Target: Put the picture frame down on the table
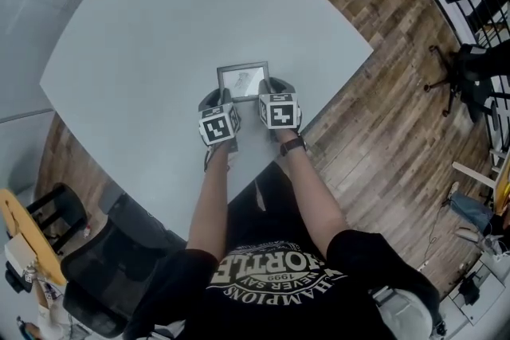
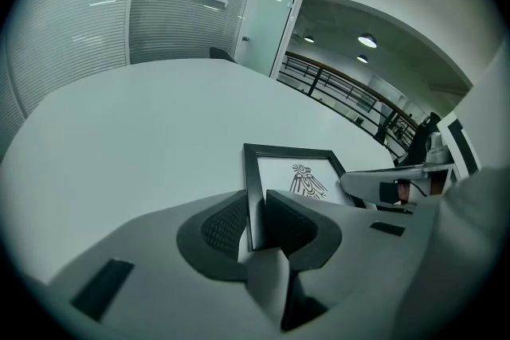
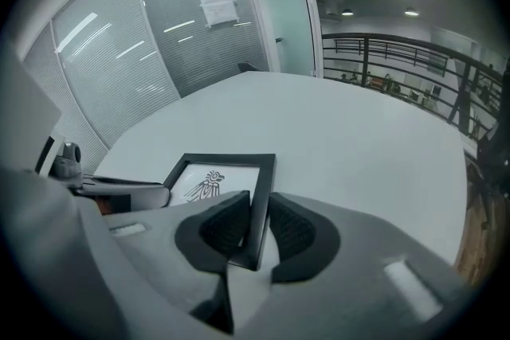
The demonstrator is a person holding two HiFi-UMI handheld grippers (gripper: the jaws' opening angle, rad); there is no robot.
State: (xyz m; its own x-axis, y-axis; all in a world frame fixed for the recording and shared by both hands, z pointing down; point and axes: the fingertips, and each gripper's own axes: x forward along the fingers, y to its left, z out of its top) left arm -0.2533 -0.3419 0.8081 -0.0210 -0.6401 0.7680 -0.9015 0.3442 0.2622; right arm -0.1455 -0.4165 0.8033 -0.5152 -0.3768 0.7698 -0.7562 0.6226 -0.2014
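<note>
**Picture frame pinched at both side rails above a white table**

The left gripper (image 2: 256, 223) has its two ribbed jaws pressed against the left rail of the picture frame (image 2: 295, 171), one pad on each face of the rail. The right gripper (image 3: 256, 231) clamps the opposite, right rail in the same way. In the head view the two grippers sit side by side, with the frame projecting forward between them. The frame is black and holds a white sheet printed with a dark winged figure. It lies nearly flat and face up, low over the table (image 1: 151, 36), in the part nearest the person. Whether its underside touches the tabletop cannot be told. Wooden floor (image 1: 374, 123) surrounds the table, and a black office chair (image 1: 107, 267) stands at the person's left.
</note>
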